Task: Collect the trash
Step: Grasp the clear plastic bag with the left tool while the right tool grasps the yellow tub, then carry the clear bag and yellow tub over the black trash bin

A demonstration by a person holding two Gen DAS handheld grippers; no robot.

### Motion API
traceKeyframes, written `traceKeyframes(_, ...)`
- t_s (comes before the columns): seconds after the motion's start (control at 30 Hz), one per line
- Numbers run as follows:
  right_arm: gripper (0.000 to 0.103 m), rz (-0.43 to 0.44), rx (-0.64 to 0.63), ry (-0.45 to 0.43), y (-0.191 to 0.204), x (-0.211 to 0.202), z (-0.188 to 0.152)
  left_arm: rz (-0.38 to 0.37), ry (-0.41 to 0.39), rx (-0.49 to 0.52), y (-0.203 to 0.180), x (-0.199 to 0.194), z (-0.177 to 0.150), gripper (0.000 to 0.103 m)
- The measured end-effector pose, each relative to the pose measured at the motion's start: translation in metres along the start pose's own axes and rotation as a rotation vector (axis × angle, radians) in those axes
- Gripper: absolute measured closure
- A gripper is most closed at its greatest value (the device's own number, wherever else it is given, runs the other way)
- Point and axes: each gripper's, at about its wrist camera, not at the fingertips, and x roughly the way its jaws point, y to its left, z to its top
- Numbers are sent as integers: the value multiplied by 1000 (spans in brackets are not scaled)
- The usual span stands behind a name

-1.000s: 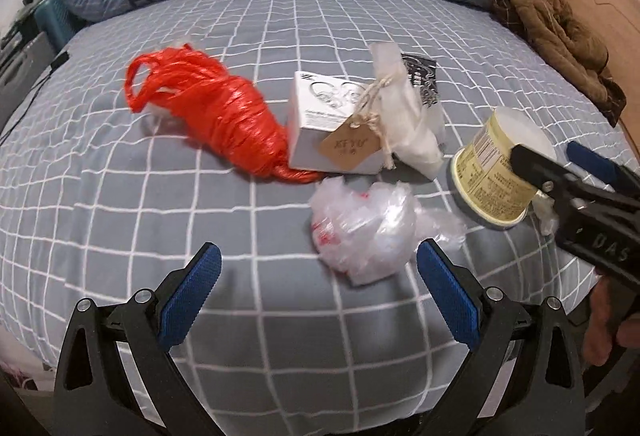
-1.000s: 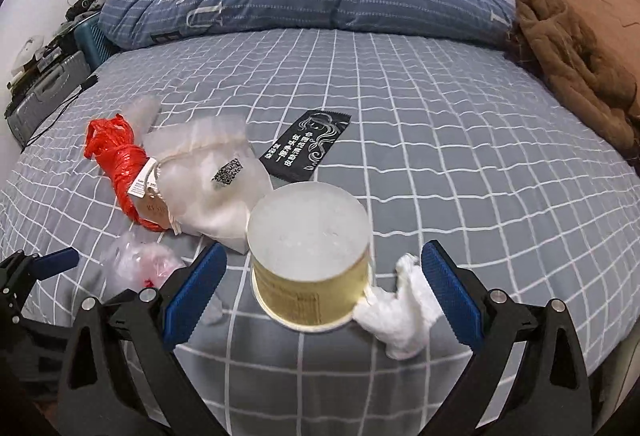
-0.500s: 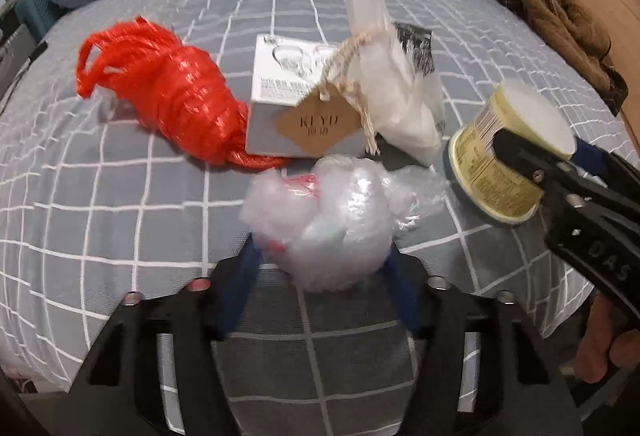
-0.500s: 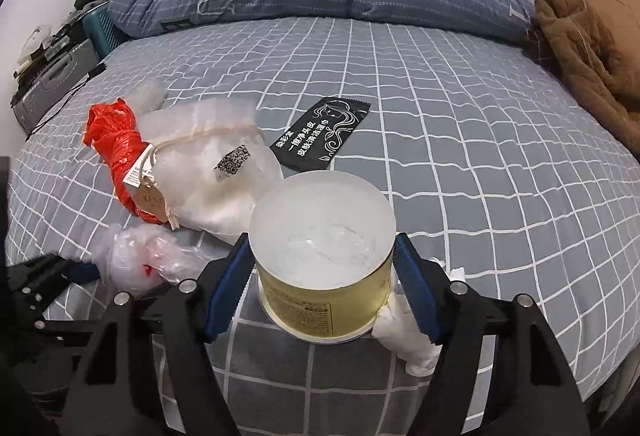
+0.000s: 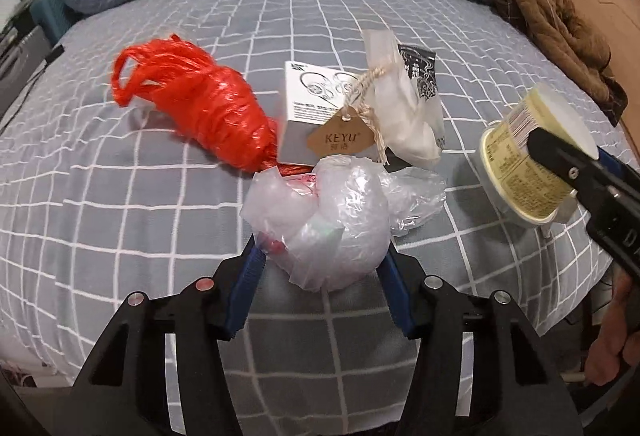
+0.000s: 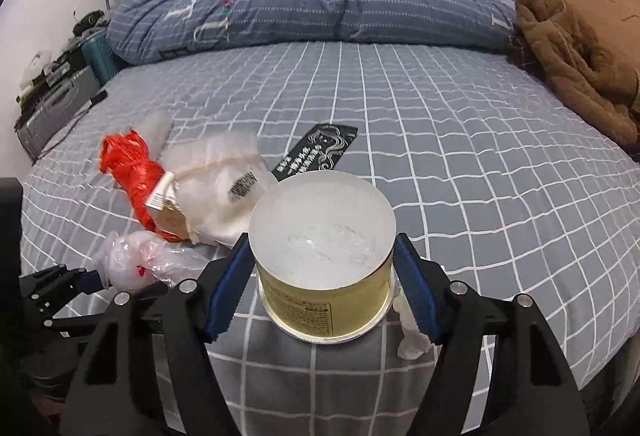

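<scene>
— Trash first: where does it lie?

— On the bed [image 6: 460, 163], on its grey checked sheet. The left hand-held gripper [image 5: 320, 272] has a crumpled clear plastic bag [image 5: 324, 220] between its blue pads, and the jaws are closing on it, pads pressed into its sides. The right hand-held gripper [image 6: 324, 288] is clamped on a yellow tub [image 6: 324, 256] with a frosted lid, one pad on each side of the wall.

— And what lies loose?

— Behind the clear bag, a red plastic bundle [image 5: 200, 107], a small white box [image 5: 316, 111] with a brown tag [image 5: 340, 141] tied on by string, and a white pouch [image 5: 404, 115] leaning on the box. A black sachet [image 6: 316, 153] lies flat beyond them. A white crumpled scrap [image 6: 412, 336] sits just beside the tub, touching the right pad.

— Further back?

— A blue quilt [image 6: 304, 11] heaped at the head of the bed, a brown coat [image 6: 576, 63] at the right edge.
</scene>
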Motion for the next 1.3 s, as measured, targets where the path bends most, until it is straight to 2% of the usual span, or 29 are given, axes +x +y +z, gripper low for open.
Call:
traceKeyframes(0.2, 35, -3, 6, -30, 6, -26, -2, 10, -20, -8, 7, -22, -11, 49)
traceKeyframes(0.8, 35, 18, 30, -59, 28, -97, -41, 30, -52, -17, 27, -78, -59, 49)
traceKeyframes(1.0, 35, 42, 59, -50, 37, -113, -65, 29, -57, -34, 35, -93, -88, 49)
traceKeyframes(1.3, 35, 44, 34, -21, 56, -124, -99, 24, -37, -61, 49, -103, -129, 49)
